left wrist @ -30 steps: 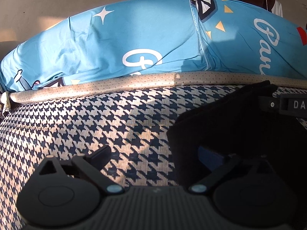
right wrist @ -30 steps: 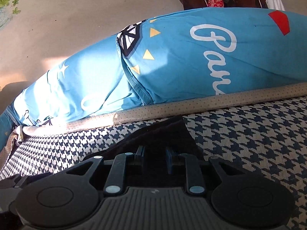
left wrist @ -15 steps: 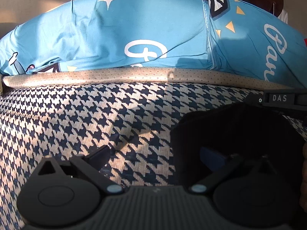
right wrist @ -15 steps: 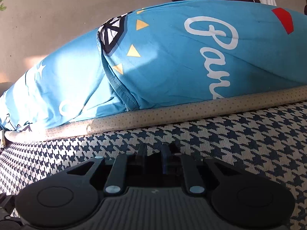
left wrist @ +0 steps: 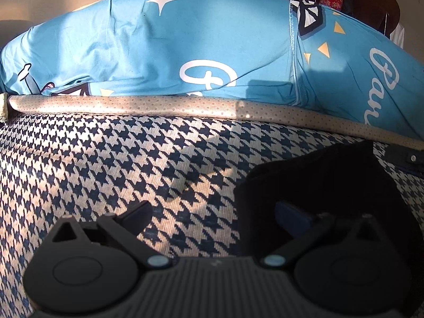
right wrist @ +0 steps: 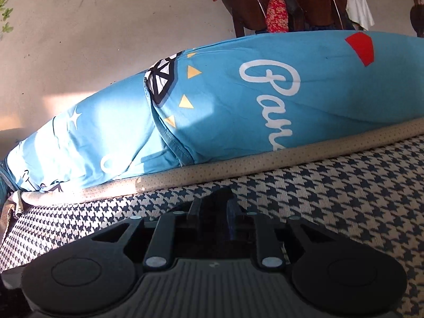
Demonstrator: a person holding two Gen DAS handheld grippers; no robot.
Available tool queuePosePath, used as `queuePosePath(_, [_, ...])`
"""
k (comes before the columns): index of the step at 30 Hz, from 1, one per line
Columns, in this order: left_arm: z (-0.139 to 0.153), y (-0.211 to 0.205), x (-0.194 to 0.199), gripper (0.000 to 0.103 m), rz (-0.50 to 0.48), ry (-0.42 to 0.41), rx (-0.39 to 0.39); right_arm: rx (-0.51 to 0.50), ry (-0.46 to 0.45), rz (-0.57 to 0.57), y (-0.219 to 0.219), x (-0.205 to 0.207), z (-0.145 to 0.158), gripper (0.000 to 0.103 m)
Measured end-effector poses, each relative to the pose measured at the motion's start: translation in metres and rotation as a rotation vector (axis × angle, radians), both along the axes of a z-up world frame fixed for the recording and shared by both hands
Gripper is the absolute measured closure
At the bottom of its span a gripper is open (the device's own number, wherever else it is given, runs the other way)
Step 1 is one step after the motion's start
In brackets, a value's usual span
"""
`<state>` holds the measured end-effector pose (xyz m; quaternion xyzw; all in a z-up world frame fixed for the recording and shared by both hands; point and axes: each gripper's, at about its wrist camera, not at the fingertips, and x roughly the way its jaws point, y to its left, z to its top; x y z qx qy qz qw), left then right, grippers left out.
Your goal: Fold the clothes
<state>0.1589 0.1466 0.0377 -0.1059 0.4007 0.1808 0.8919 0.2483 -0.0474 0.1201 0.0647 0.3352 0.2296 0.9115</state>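
Left hand-held gripper [left wrist: 212, 212] spread wide over houndstooth cloth [left wrist: 119, 164], black garment [left wrist: 318, 180] at its right finger, right hand-held gripper [right wrist: 212, 209] pinched narrow on black garment [right wrist: 220, 198], blue pillow [right wrist: 238, 106] behind beige piping [right wrist: 238, 164], chair [right wrist: 304, 2] beyond.

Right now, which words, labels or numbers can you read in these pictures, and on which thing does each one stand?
"Par", white cursive, cut off below by the beige piped edge: on the blue cloth.
A second white cursive print, only a looped first letter showing: same blue cloth, not readable.
No numbers or brand labels are legible.
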Motion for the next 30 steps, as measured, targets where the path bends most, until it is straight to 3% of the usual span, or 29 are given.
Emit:
queuePosePath(10, [0.007,-0.027,-0.009,0.000,-0.072,0.003,0.012,-0.067,0.036,-0.051,-0.046,-0.056,0.012,0.082])
queuePosePath(15, [0.006,-0.037,-0.011,0.000,-0.104,0.006,0.033,-0.032,0.102,-0.026,-0.057,-0.064,0.009,0.081])
queuePosePath(21, [-0.005,-0.033,-0.003,0.000,-0.097,0.015,0.035,-0.128,0.084,0.051,-0.047,-0.075,0.001,0.081])
queuePosePath(24, [-0.013,-0.029,0.000,0.000,-0.074,0.022,0.057,-0.200,0.127,0.073,-0.044,-0.074,-0.013,0.081])
queuePosePath(28, [-0.015,-0.011,0.002,0.000,-0.033,0.029,-0.025,-0.250,0.133,0.095,-0.047,-0.075,-0.020,0.081])
queuePosePath(30, [-0.014,-0.010,0.002,0.000,-0.035,0.031,-0.025,-0.273,0.132,0.100,-0.048,-0.077,-0.019,0.081])
